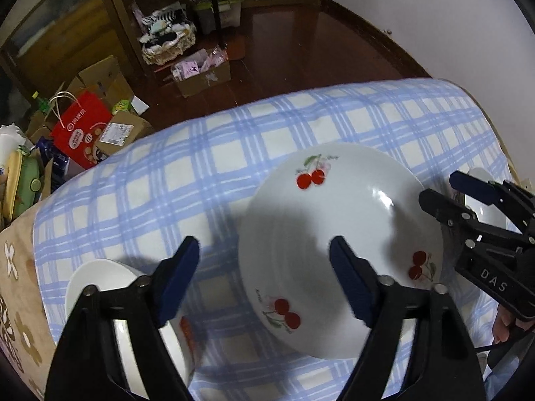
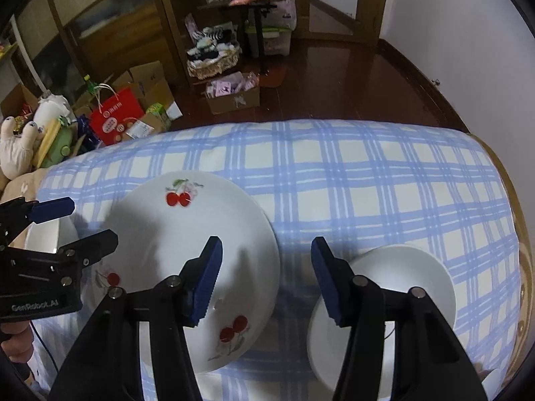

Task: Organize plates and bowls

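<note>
blue pads on the left gripper (image 1: 264, 260) fill the bottom of its own view, pointing steeply down at the blue checked cloth (image 1: 234, 140). its jaws stand fairly wide with nothing pressed between them: one finger hangs over the rim of a small white bowl (image 1: 100, 277) at the lower left, the other over the cherry plate (image 1: 334, 220), and bare cloth shows in the gap. whether either pad touches the crockery i cannot tell.

from the right wrist view, the right gripper (image 2: 265, 264) also points steeply down, its jaws parted to a middling width and gripping nothing. its left finger lies over the cherry plate's (image 2: 187, 234) right side, its right finger over the edge of a plain white bowl (image 2: 401, 277), with the cloth (image 2: 367, 173) visible between the two dishes. contact here cannot be judged either.

each gripper shows in the other's view, at the plate's outer edge, and part of a hand (image 2: 16, 341) holds the left tool's handle at the lower left of the right view.

the cherry plate sits in the middle of the cloth between the two bowls, one bowl on each side, each near it.

beyond the table edge, a red paper bag (image 2: 115, 120) and cardboard boxes (image 2: 150, 83) crowd the dark wooden floor (image 2: 334, 77).
</note>
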### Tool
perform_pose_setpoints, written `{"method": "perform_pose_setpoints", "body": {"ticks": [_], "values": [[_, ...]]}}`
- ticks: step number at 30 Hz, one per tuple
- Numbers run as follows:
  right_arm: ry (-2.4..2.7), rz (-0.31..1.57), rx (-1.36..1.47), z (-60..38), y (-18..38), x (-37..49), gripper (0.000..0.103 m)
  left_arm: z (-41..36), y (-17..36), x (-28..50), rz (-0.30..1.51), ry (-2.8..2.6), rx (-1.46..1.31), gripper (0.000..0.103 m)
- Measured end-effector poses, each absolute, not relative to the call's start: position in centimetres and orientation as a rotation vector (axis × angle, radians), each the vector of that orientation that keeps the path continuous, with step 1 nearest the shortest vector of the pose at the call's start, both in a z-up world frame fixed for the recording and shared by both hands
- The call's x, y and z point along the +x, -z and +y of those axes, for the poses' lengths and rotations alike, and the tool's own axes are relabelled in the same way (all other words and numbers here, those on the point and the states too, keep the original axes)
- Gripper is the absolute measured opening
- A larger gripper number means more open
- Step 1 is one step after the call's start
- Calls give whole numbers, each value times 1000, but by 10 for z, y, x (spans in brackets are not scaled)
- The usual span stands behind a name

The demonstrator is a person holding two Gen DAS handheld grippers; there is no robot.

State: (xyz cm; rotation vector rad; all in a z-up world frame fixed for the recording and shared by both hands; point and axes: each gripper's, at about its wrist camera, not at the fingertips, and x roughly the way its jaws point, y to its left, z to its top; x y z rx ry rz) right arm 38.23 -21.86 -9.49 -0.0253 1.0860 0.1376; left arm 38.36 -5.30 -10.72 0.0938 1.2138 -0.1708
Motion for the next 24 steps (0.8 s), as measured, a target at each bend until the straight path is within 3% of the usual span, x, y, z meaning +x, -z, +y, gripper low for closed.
{"method": "perform_pose_setpoints", "body": {"ticks": [9,13,16,17,18,19,24], "values": [[-141,1114,-74,-218,99,378,56,-39,139,388,1321,159,-34,74],[-156,1117,-62,-215,99,381,56,-38,143,385,1304,152,-38,68],[-158,1153,-67,-212,106,385,52,-40,146,385,1306,142,-20,47],[-156,1163,-70,-209,108,386,36,-39,147,385,1301,135,-19,40],[-148,1175,-63,-209,110,386,27,-39,147,385,1299,137,-20,27],[-132,1175,-60,-209,111,387,22,-38,148,386,1303,141,-30,25],[-123,1167,-8,-215,114,386,20,-25,149,391,1306,146,-114,19]]}}
